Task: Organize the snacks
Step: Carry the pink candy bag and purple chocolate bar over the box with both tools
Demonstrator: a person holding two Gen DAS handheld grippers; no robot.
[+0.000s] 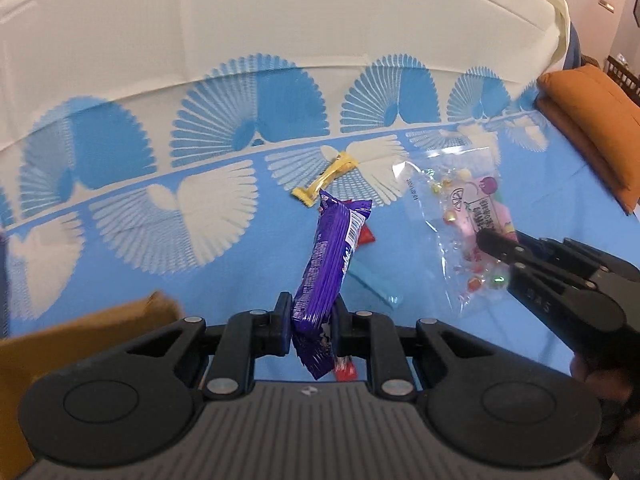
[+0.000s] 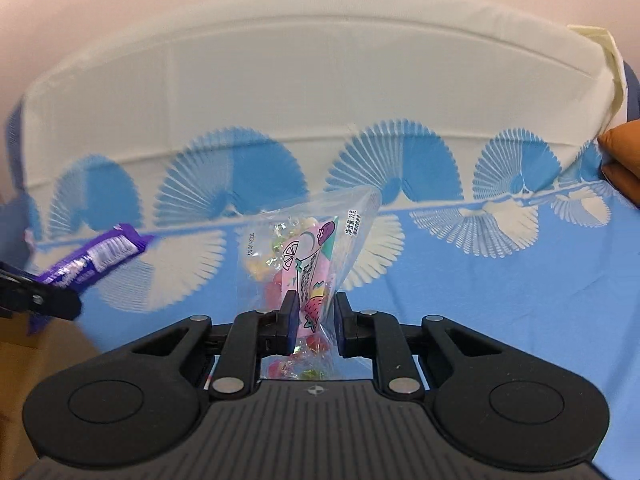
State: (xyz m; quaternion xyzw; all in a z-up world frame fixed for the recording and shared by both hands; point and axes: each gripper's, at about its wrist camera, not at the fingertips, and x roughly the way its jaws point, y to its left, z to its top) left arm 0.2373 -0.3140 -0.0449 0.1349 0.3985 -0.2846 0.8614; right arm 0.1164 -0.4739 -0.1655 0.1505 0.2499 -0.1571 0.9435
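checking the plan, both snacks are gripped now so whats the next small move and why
Probably carry both toward the brown box at lower left: the left hand-held gripper clamps the purple bar, and the right hand-held gripper clamps the candy bag.

A shiny purple wrapper point(image 1: 328, 256) is seen, crinkled like foil. The candy bag point(image 2: 308, 248) is made of clear, glossy plastic. The blue and white cloth point(image 1: 160, 220) looks soft and matt. Black matt plastic is seen on the left gripper point(image 1: 310, 320).
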